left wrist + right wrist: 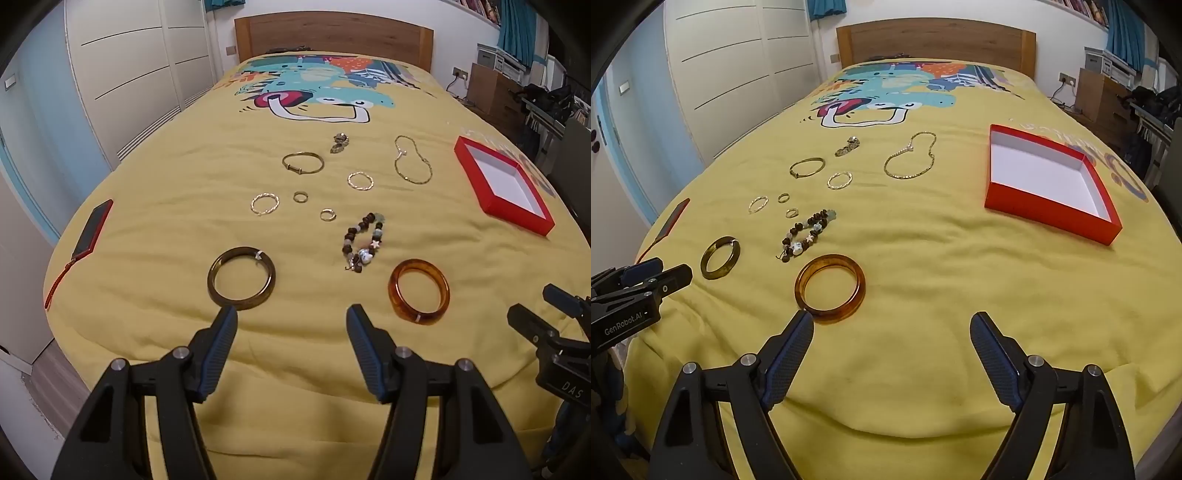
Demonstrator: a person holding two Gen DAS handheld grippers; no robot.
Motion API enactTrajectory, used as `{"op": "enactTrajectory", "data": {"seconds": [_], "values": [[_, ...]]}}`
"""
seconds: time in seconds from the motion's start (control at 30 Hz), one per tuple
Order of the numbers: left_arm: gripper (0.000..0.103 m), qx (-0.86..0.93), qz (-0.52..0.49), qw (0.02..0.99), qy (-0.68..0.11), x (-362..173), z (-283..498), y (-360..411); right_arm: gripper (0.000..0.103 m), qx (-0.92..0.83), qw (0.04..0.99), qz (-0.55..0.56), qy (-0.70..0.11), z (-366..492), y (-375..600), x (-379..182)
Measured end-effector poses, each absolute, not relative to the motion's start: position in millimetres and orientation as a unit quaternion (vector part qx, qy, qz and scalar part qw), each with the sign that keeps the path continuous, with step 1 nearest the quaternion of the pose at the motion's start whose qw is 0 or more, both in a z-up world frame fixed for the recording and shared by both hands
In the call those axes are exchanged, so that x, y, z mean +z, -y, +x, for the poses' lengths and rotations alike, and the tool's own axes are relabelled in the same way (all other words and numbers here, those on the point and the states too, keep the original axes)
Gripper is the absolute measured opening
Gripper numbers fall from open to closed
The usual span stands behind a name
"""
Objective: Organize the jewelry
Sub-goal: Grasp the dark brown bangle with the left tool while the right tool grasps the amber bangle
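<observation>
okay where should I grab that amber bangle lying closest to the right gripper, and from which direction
Probably pinch one side of the band of the amber bangle, one finger inside the hole and one outside. It lies flat on the yellow bedspread, so come from above, fingers pointing down. The near rim sits just ahead of the right gripper, whose jaws stand open and empty.

A bed covered by a yellow bedspread [147,332] carries the jewelry. Just beyond the left fingers [221,332] a dark bangle [241,278] is laid; an amber bangle [830,288] lies beyond the right fingers [792,350], a red box [1049,184] farther off.
</observation>
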State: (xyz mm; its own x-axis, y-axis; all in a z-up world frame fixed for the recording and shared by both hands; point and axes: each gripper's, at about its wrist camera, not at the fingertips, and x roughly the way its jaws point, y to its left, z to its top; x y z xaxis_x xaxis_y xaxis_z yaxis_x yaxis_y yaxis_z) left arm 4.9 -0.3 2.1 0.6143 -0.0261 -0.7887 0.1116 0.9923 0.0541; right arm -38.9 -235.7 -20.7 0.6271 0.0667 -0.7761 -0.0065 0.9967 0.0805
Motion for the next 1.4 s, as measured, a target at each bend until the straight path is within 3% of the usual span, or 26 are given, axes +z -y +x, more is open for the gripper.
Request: {"op": "enactTrajectory", "data": {"seconds": [1.0, 1.4], "values": [[0.059, -0.014, 0.045, 0.902, -0.428, -1.6, 12.6, -7.2, 0.072, 0.036, 0.898, 0.025, -0.438, -34.0, 231.2, -28.9], [0.059, 0.023, -0.016, 0.88, -0.473, -26.5, 62.6, -72.6, 0.048, 0.076, 0.877, 0.051, -0.472, 4.6, 227.3, -47.2]]}}
